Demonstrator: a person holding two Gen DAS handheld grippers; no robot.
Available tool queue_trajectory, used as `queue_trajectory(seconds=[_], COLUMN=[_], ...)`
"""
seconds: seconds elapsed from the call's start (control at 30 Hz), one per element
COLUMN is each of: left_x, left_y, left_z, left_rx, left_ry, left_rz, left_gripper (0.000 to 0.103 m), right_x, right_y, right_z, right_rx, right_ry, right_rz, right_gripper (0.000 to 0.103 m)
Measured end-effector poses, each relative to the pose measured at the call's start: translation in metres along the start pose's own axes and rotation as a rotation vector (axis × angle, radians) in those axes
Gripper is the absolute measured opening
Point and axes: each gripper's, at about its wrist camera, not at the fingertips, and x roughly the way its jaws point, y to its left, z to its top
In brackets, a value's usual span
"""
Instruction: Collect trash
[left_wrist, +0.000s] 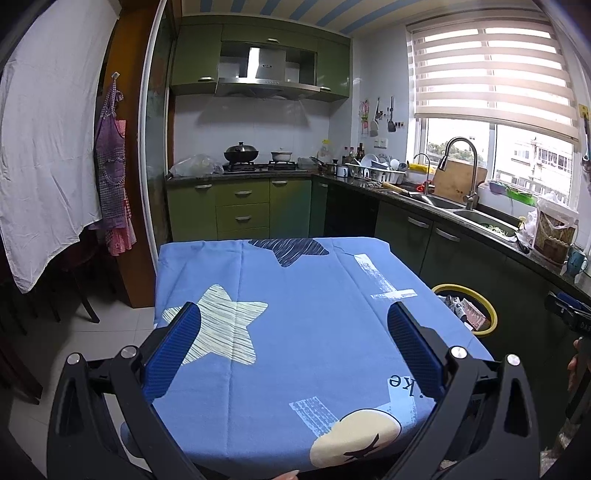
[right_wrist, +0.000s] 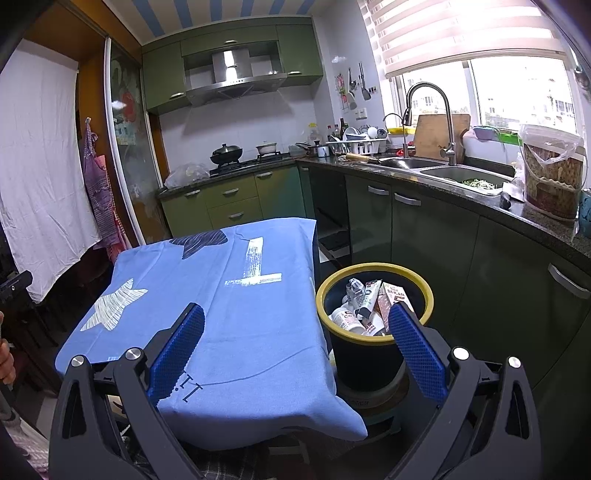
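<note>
A black trash bin with a yellow rim (right_wrist: 373, 350) stands on the floor at the table's right side, holding several cartons and bottles (right_wrist: 365, 306). It also shows in the left wrist view (left_wrist: 487, 314), partly hidden by the table. The table wears a blue cloth with stars (left_wrist: 295, 314) (right_wrist: 221, 295); I see no trash on it. My left gripper (left_wrist: 293, 325) is open and empty above the cloth. My right gripper (right_wrist: 297, 325) is open and empty over the table's right edge, its right finger in front of the bin.
Green kitchen cabinets (right_wrist: 424, 229) and a dark counter with a sink (right_wrist: 443, 170) run along the right. A stove with pots (left_wrist: 255, 158) stands at the back. A white sheet (left_wrist: 44, 147) and an apron (left_wrist: 110, 177) hang at the left.
</note>
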Motion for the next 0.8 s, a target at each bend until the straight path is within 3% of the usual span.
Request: queue_trajectory(seconds=[0.8], left_x=[0.0011], left_y=[-0.0007], left_z=[-0.0002], left_rx=[0.006], left_ry=[0.006], left_rz=[-0.010], left_gripper=[0.096], right_x=[0.0006], right_y=[0.0043], right_z=[-0.0005], right_rx=[0.003], right_ry=[0.004], right_rz=[0.009], right_gripper=[0.098])
